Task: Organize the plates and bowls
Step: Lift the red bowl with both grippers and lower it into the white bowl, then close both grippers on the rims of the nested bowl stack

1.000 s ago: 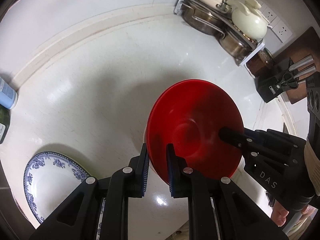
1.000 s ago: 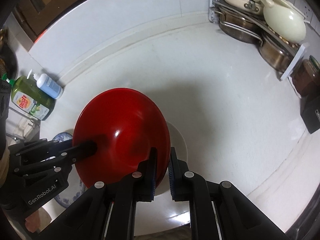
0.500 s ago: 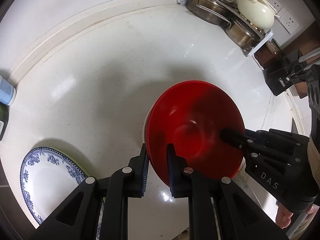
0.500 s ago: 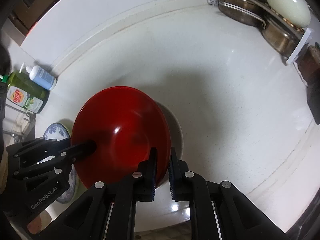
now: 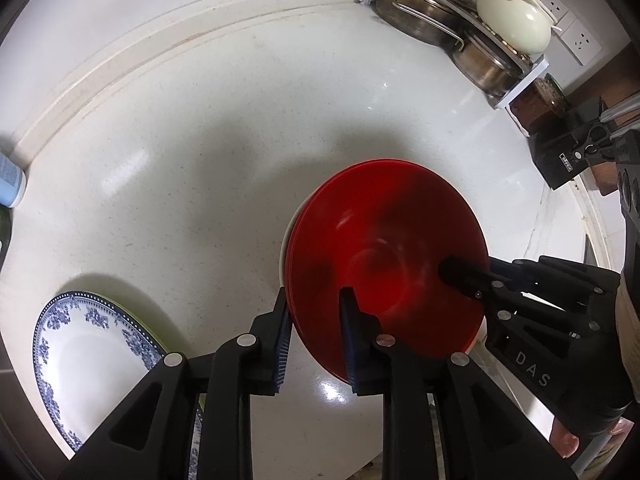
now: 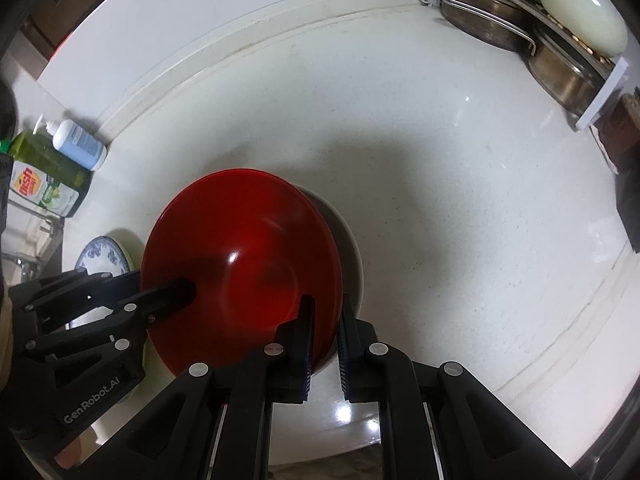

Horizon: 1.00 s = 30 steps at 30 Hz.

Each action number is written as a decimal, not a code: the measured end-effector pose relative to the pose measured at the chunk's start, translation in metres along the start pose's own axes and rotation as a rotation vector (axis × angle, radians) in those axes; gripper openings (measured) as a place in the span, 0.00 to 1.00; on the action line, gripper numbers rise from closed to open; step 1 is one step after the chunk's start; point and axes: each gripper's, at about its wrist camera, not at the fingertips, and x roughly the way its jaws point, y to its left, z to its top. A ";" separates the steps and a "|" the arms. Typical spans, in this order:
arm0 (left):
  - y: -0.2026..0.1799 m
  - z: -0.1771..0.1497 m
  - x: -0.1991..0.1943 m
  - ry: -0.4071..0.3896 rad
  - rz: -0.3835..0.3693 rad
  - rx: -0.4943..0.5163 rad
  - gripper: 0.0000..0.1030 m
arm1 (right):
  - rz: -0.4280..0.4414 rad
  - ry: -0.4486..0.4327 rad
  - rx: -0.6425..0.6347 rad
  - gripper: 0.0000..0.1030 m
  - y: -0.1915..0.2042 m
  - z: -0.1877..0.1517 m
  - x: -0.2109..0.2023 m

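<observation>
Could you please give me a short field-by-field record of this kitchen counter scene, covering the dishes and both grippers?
held dish: glossy red plastic bowl, rim between the jaws of both grippers
beneath it: round white dish, edge showing under the bowl
left gripper: jaws opening, bowl rim between them
right gripper: shut on the bowl's opposite rim
other dish: blue-and-white patterned plate, apart on the white countertop
</observation>
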 end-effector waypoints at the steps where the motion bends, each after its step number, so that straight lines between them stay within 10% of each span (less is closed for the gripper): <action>1: 0.001 0.000 0.000 0.000 -0.001 -0.002 0.22 | -0.001 0.003 -0.003 0.12 0.001 0.000 0.000; 30: 0.014 0.000 -0.032 -0.148 0.104 0.011 0.55 | -0.017 -0.132 0.135 0.39 -0.005 -0.003 -0.034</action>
